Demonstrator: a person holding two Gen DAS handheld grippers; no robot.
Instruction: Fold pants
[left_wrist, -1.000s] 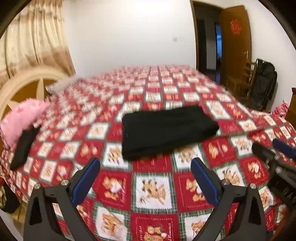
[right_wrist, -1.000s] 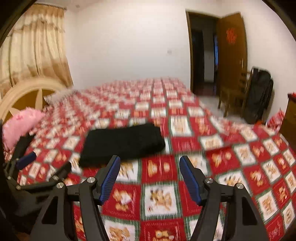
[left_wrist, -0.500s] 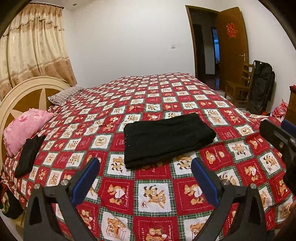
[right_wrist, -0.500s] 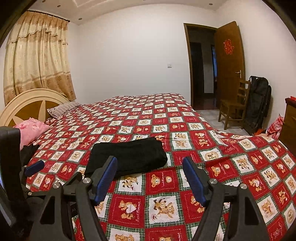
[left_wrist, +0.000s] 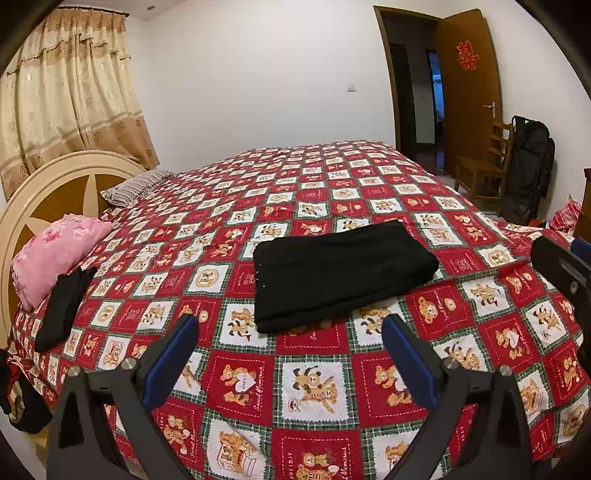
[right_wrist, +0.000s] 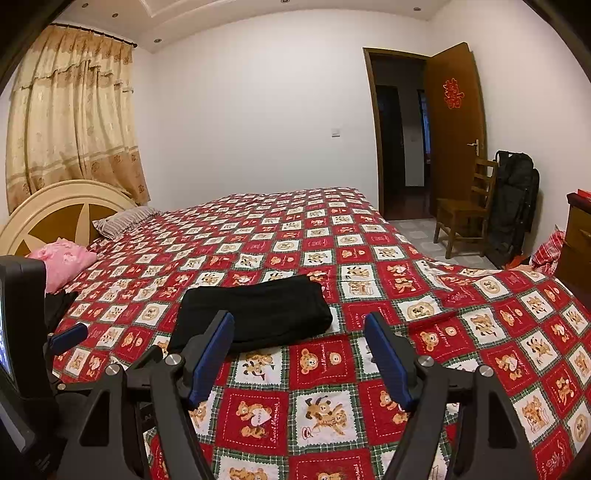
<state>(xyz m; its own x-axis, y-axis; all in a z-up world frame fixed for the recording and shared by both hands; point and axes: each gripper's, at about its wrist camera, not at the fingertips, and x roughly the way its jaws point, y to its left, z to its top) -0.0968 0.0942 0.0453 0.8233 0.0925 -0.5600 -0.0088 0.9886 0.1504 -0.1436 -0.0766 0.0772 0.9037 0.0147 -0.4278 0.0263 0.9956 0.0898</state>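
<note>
On the bedspread (left_wrist: 314, 384), black pants (left_wrist: 343, 273) lie folded flat.

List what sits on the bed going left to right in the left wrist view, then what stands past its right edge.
pink pillow → small black garment → folded black pants; past the bedspread at right: wooden chair → black backpack.

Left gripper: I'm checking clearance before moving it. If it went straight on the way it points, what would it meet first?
Probably the bedspread just short of the folded black pants. The left gripper tilts downward, open and empty; depth is hard to judge, so it might reach the pants' near edge.
</note>
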